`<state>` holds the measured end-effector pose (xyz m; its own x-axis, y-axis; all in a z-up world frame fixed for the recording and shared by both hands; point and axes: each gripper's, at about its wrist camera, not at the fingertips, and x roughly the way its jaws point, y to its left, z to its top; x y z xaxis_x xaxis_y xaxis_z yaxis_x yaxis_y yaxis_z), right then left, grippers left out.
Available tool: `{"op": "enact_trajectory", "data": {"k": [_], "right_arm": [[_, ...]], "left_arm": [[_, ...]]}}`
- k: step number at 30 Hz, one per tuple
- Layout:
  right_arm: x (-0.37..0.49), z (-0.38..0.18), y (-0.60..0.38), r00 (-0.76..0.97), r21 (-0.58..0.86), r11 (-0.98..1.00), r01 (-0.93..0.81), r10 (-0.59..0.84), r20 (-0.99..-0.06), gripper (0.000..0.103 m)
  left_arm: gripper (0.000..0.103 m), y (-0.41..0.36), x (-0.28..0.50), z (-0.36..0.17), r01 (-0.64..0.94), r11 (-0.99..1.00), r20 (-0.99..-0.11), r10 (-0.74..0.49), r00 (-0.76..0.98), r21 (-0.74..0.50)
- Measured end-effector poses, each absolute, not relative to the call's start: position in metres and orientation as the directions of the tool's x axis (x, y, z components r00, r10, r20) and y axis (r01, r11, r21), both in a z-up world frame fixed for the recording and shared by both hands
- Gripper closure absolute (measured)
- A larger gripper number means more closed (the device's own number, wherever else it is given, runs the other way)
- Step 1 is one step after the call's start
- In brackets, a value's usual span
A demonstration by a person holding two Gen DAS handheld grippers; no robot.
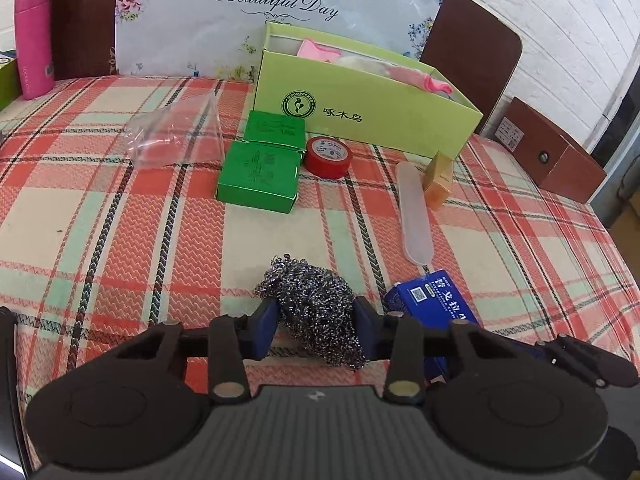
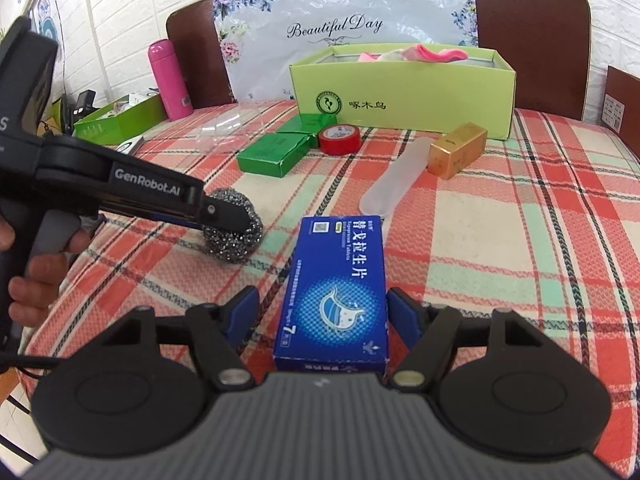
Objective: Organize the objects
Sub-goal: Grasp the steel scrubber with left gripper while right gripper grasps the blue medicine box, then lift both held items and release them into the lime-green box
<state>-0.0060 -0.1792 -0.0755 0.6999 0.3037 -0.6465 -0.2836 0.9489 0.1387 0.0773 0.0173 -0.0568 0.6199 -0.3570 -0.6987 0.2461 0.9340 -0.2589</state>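
The steel wool scourer (image 1: 316, 308) is gripped between the blue pads of the left gripper (image 1: 316, 320), pressed from both sides, low over the plaid tablecloth (image 1: 100, 220); whether it touches the cloth cannot be told. In the right wrist view the same scourer (image 2: 236, 236) is seen at the tip of the left gripper (image 2: 228, 216), left of the blue medicine box (image 2: 336, 292). The right gripper (image 2: 324, 312) is spread wide around the near end of that box, with gaps visible on both sides, so nothing is grasped. The blue box lies flat on the cloth, just right of the scourer in the left view (image 1: 436, 300). Further back, two green boxes (image 1: 260, 176) are set touching each other, a red tape roll (image 1: 329, 156) just beside them. A translucent white strip (image 1: 416, 212) lies next to a small gold box (image 1: 438, 180). A light-green open box (image 1: 360, 108) with pink items inside stands behind. A pink bottle (image 1: 34, 40) stands at the far left.
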Motion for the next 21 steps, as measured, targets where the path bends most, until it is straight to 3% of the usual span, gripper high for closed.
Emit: {"op": "enact_trajectory", "data": {"k": [2, 10, 21], "right_arm": [[-0.004, -0.078, -0.178, 0.696, 0.136, 0.950, -0.280, 0.298, -0.653, 0.046], [-0.006, -0.070, -0.182, 0.698, 0.138, 0.946, -0.292, 0.310, -0.645, 0.047], [0.030, -0.002, -0.220, 0.815, 0.162, 0.958, -0.237, 0.287, -0.504, 0.047]], "left_arm": [[0.068, 0.018, 0.078, -0.056, 0.253, 0.930, -0.696, -0.366, 0.618, -0.266], [0.076, 0.016, 0.077, -0.042, 0.300, 0.896, -0.662, -0.445, 0.603, -0.328], [0.076, -0.004, 0.118, 0.038, 0.415, 0.859, -0.510, -0.512, 0.691, -0.300]]}}
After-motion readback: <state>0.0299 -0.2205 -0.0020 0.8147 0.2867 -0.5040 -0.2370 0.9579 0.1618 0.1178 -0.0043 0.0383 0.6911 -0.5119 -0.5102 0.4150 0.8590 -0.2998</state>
